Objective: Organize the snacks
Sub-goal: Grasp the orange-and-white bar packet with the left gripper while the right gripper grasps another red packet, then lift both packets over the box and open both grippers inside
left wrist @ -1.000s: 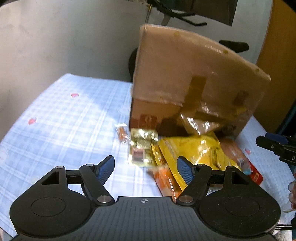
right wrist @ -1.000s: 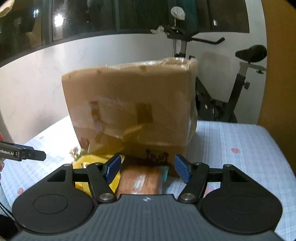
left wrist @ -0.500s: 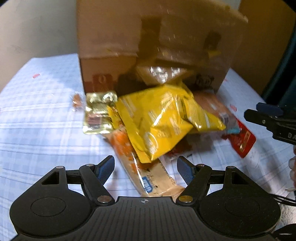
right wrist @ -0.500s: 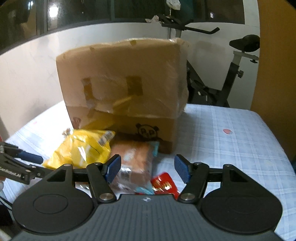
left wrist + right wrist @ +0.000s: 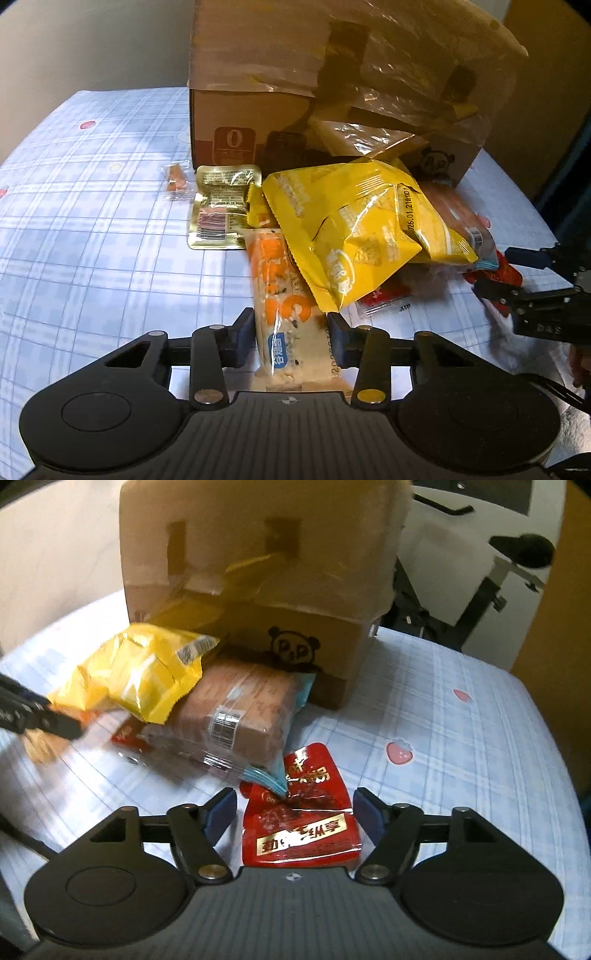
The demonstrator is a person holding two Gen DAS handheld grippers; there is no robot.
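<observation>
A pile of snacks lies in front of a taped cardboard box on a blue checked cloth. My left gripper has its pads against both sides of a long orange-and-white cracker pack, whose far end lies under a yellow chip bag. My right gripper is open around a red snack pouch that lies flat on the cloth. A brown wrapped pack lies beside the yellow bag in the right wrist view.
A gold foil pouch and a small orange candy lie left of the pile. The box stands behind everything. An exercise bike stands beyond the table. The right gripper shows at the right edge of the left wrist view.
Both grippers moved down and forward toward the pile. The left jaws narrowed onto the cracker pack. The right gripper came down around the red pouch.
</observation>
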